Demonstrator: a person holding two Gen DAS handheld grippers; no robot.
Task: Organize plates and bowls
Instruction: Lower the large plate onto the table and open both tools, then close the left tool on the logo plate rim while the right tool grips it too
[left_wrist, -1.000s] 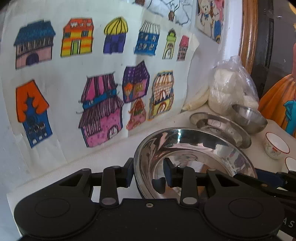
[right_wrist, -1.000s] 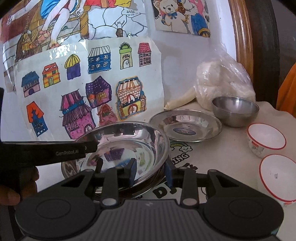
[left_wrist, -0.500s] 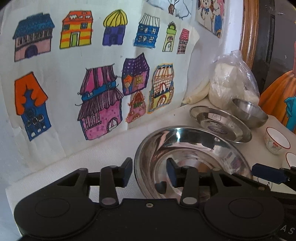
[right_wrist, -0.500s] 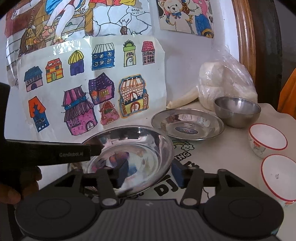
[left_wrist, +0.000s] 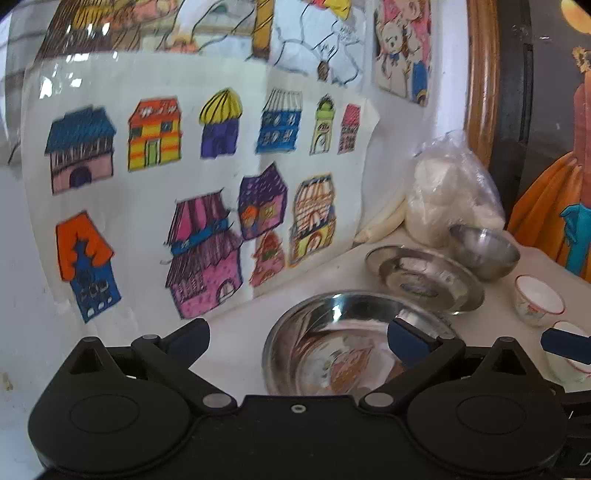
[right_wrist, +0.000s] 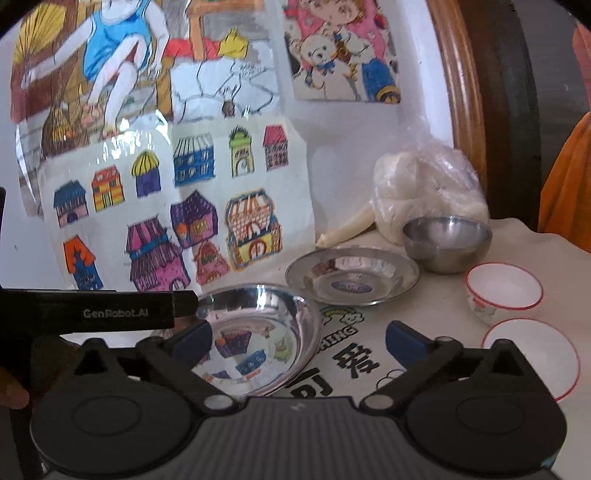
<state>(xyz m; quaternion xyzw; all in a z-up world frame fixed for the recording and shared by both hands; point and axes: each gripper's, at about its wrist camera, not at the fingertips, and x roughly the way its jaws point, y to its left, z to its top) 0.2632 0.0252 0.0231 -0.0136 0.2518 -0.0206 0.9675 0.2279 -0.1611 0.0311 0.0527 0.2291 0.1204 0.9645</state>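
Note:
A large shiny steel plate (left_wrist: 351, 339) (right_wrist: 258, 332) rests on the white cloth close in front of both grippers. My left gripper (left_wrist: 297, 339) has its jaws opening wide. The plate's left rim lies between them, and neither pad presses on it. One of its fingers (right_wrist: 181, 301) shows over the plate's left side in the right wrist view. My right gripper (right_wrist: 299, 339) is opening too, its jaws astride the plate's right rim without touching. Further back lie a smaller steel plate (right_wrist: 352, 277) (left_wrist: 424, 280) and a steel bowl (right_wrist: 447, 240) (left_wrist: 484, 251).
Two white red-rimmed bowls (right_wrist: 502, 291) (right_wrist: 532, 354) stand at the right. A plastic bag of white stuff (right_wrist: 424, 184) leans at the back by a wooden frame (right_wrist: 465, 110). Drawings of houses (left_wrist: 207, 206) cover the wall just behind the plates. A hand (right_wrist: 11, 391) shows at the far left.
Both grippers were shut on the large plate's rim, left and right. Both have let go, spread wide and drawn back and up a little. The plate now lies on the cloth.

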